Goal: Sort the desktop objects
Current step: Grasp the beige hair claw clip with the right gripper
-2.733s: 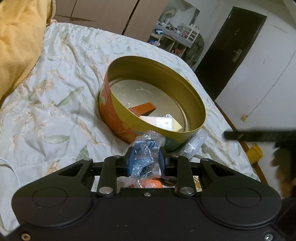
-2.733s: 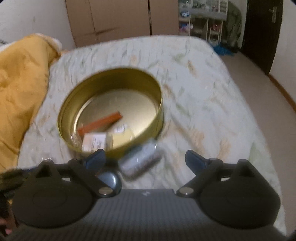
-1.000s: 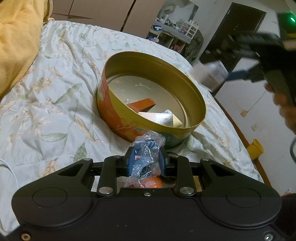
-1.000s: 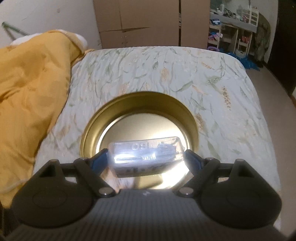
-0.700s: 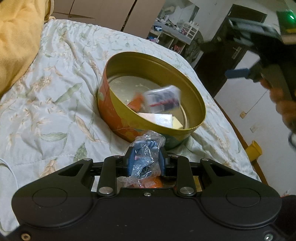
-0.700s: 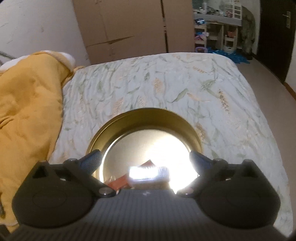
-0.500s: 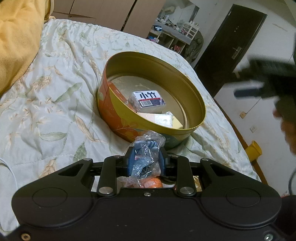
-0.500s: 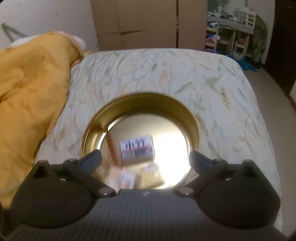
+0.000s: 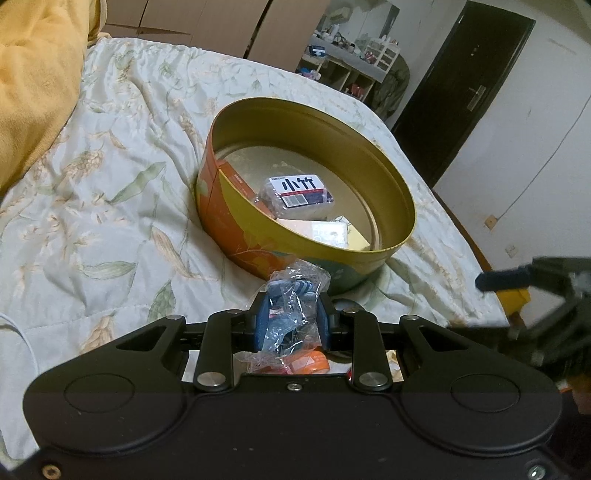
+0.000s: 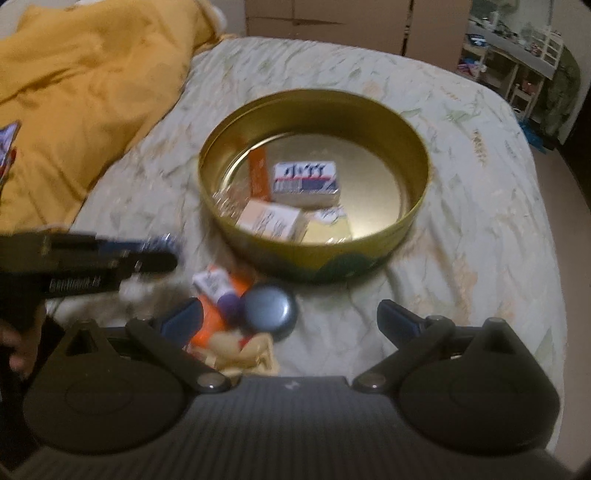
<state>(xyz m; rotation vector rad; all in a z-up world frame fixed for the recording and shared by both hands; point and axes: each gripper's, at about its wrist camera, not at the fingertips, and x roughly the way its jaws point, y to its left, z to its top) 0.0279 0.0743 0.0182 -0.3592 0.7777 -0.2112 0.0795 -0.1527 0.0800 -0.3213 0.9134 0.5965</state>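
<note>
A round gold tin (image 9: 391, 184) (image 10: 413, 206) sits on the bed. Inside lie a clear box with a white label (image 9: 297, 190) (image 10: 304, 179), an orange box (image 10: 258, 173), a beige box (image 10: 273, 221) and a yellow pad (image 10: 328, 229). My left gripper (image 9: 291, 314) is shut on a crinkled clear bag with blue items (image 9: 295, 295), just short of the tin's near wall. My right gripper (image 10: 290, 319) is open and empty, low over a small pile: a dark round lid (image 10: 267, 308), an orange and white tube (image 10: 218, 288) and pale pieces (image 10: 240, 349).
A yellow blanket (image 10: 85, 85) covers the bed's left side. Cardboard boxes (image 10: 332, 18) stand behind the bed. A dark door (image 9: 465, 85) and a shelf with clutter (image 9: 351, 59) are beyond. The bed's right edge drops to the floor (image 10: 569, 177).
My right gripper let the clear labelled box fall into the tin, then pulled back and down toward the pile in front. My left gripper stayed put with the bag.
</note>
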